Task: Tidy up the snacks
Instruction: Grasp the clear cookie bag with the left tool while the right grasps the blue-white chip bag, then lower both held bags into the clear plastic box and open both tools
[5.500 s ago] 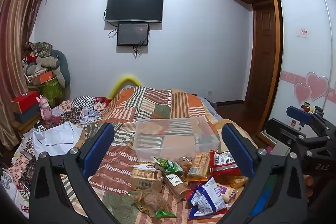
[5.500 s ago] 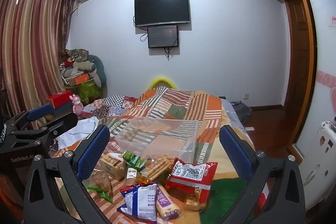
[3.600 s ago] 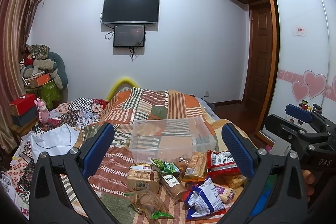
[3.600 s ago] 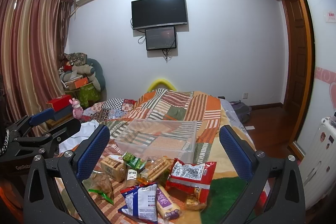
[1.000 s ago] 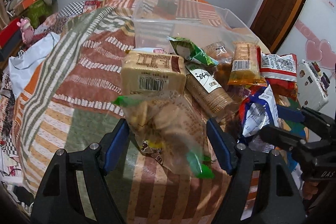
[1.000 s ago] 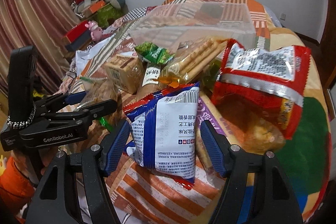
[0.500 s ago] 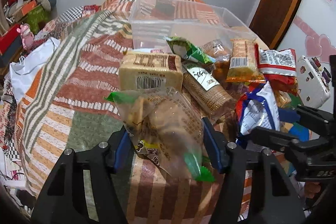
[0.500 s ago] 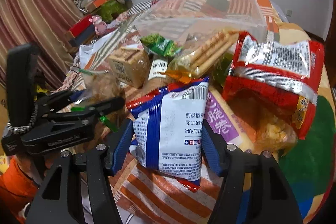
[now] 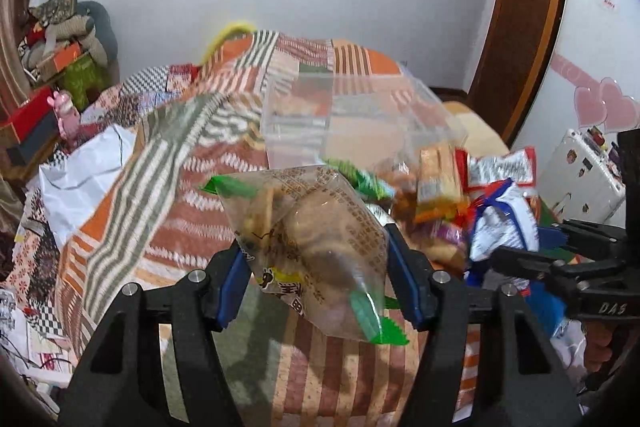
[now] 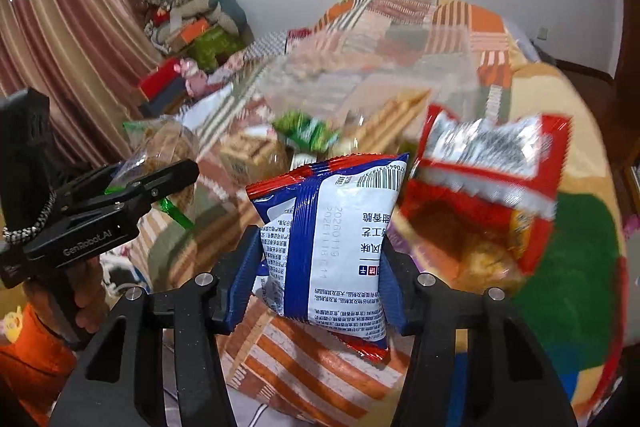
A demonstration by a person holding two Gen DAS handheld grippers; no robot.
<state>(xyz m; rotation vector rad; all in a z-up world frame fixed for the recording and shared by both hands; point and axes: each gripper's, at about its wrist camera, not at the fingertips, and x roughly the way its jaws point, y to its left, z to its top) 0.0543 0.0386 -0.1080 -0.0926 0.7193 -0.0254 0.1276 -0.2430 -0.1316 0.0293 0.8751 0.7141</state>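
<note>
My left gripper (image 9: 316, 275) is shut on a clear cookie bag with green ends (image 9: 308, 239) and holds it above the striped bedspread. It also shows in the right wrist view (image 10: 168, 151). My right gripper (image 10: 320, 271) is shut on a blue and white snack bag (image 10: 332, 239), lifted off the bed; that bag also shows in the left wrist view (image 9: 500, 223). An empty clear plastic bin (image 9: 352, 119) stands on the bed beyond the snack pile. A red and silver bag (image 10: 492, 179), a green packet (image 10: 308, 133) and a tan box (image 10: 252, 151) lie in the pile.
The patchwork bedspread (image 9: 160, 187) covers the bed. White cloth (image 9: 80, 179) lies at the left. A heap of clutter and a red box (image 10: 160, 83) stand by the curtain. A wooden door (image 9: 516, 27) and a white case (image 9: 584, 171) are at the right.
Both grippers have closed on their bags and lifted them off the bed. The views have tilted up toward the bin and the wall.
</note>
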